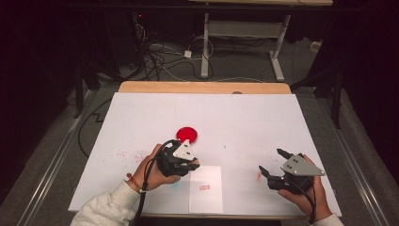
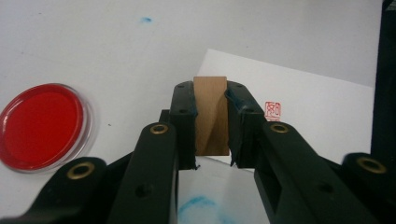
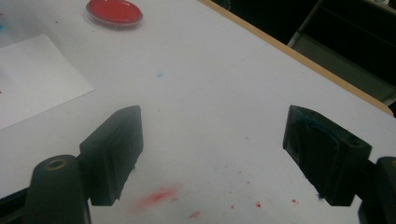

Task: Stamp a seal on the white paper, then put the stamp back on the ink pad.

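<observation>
stamp [image 2: 211, 112]: wooden block | upright, clamped between black jaws | above sheet [image 2: 322, 116] | sheet bears red print [image 2: 272, 111]

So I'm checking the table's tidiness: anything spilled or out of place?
Yes: red ink smears and specks stain the white table cover near the right gripper, with a blue smudge beside the stamped paper.

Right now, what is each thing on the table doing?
Left gripper: shut on the wooden stamp.
Wooden stamp: clamped, lifted above the paper.
Right gripper: open, holding nothing.
Red ink pad: uncovered, flat on the table.
Paper: lying flat, one red stamp mark on it.
</observation>
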A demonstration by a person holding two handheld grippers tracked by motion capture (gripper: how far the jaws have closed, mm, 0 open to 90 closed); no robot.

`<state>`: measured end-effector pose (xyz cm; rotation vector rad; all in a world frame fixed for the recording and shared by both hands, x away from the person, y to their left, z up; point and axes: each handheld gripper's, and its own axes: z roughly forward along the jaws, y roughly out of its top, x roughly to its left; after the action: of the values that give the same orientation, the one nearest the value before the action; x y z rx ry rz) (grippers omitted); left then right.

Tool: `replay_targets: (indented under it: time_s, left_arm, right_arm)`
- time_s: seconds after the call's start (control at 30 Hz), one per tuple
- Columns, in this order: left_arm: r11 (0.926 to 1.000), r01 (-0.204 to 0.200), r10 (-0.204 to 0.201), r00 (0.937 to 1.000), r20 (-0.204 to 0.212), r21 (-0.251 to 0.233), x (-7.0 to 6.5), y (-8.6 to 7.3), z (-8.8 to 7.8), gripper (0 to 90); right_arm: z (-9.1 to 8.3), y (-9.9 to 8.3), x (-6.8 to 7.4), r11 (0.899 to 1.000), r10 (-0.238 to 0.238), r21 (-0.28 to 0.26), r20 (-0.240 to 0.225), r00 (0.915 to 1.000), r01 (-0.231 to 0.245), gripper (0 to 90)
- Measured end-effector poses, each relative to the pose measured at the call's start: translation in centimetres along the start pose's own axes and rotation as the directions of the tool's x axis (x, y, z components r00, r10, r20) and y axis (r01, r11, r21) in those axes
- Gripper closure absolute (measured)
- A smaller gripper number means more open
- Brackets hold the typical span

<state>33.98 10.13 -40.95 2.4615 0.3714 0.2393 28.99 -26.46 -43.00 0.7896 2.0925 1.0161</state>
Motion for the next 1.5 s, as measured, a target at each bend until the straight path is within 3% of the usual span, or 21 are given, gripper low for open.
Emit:
replay_targets:
  time_s: [0.2, 0.5, 0.8, 0.97, 1.13, 1.33, 1.5]
  left_arm:
    - [0.9993, 0.031, -0.031, 0.9992, -0.025, -0.02, 1.3, -0.1, -0.6, 73.1]
    - [0.9976, 0.065, -0.066, 0.9959, -0.062, -0.023, 2.3, -0.5, -1.1, 73.1]
    - [0.9947, 0.099, -0.101, 0.9932, -0.059, -0.029, 3.9, 0.0, -1.1, 73.1]
    - [0.9895, 0.142, -0.144, 0.9865, -0.079, -0.024, 4.9, 0.7, -1.0, 73.0]
    - [0.9859, 0.167, -0.167, 0.9834, -0.07, -0.014, 6.1, 1.3, -0.3, 72.9]
    - [0.9821, 0.186, -0.183, 0.9792, -0.088, 0.028, 8.0, 1.8, 1.4, 72.9]
    - [0.9718, 0.229, -0.223, 0.97, -0.097, 0.057, 9.6, 1.4, 2.7, 72.8]
  right_arm:
    - [0.0, 0.1, -0.1, 1.0, 0.002, -0.004, 0.005, 1.0, -0.002, 20.2]
    - [0.2, 0.1, 0.3, 1.0, -0.011, 0.0, -0.005, 0.9999, 0.011, 20.2]
    - [0.4, 0.0, 0.3, 1.0, -0.014, 0.008, -0.009, 0.9999, 0.014, 20.2]
    - [0.4, -0.2, 0.5, 1.0, -0.015, 0.021, -0.01, 0.9998, 0.015, 20.2]
    - [0.5, -0.2, 0.7, 1.0, -0.019, 0.021, -0.015, 0.9997, 0.019, 20.3]
    - [0.6, -0.3, 0.6, 1.0, -0.016, 0.027, -0.017, 0.9997, 0.016, 20.2]
    - [0.6, -0.5, 0.5, 0.999, -0.014, 0.031, -0.016, 0.9998, 0.014, 20.3]
